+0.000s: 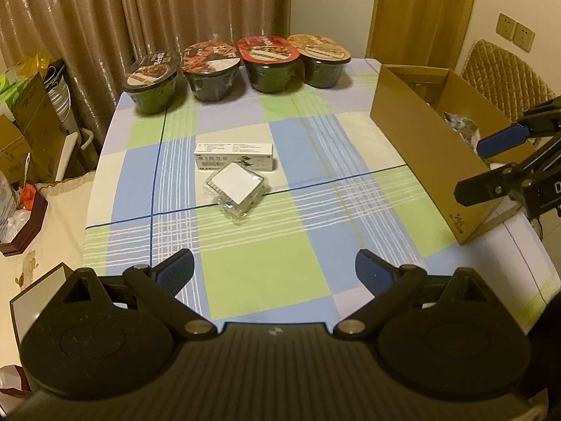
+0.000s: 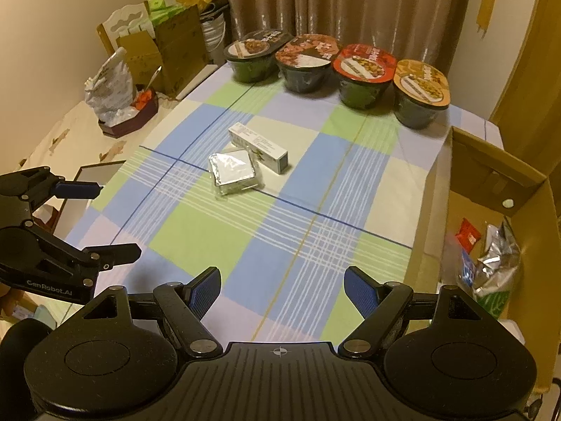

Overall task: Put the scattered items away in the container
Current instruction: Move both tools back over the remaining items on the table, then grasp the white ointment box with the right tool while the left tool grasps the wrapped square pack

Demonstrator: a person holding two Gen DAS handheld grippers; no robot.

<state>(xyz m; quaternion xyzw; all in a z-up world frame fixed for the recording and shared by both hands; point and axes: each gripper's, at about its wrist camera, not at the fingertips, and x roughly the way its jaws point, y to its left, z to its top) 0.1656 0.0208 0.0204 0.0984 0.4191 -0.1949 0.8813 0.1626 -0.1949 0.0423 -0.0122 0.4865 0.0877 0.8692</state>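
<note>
Hovering above the near edge of the checked surface (image 1: 273,280), I keep my left fingers (image 1: 274,273) spread wide with nothing between them. My right fingers (image 2: 282,289) are just as wide and just as empty, and they hang beside the left ones, closer to the cardboard box (image 2: 526,189).

Out in the middle of the cloth lies a long white carton (image 1: 234,156), flat on its side. A small clear-wrapped packet (image 1: 235,186) sits against its near side — touching it, as far as I can tell. Both are well apart from my fingers.

Along the far edge stand four lidded noodle bowls (image 1: 270,61) in a row, upright, in front of the curtain (image 1: 157,10).

The box rests at the right edge of the surface, open at the top. Inside it I see a crumpled silver bag (image 2: 496,263) and a small red packet (image 2: 468,235) — the rest is hidden by the wall.
</note>
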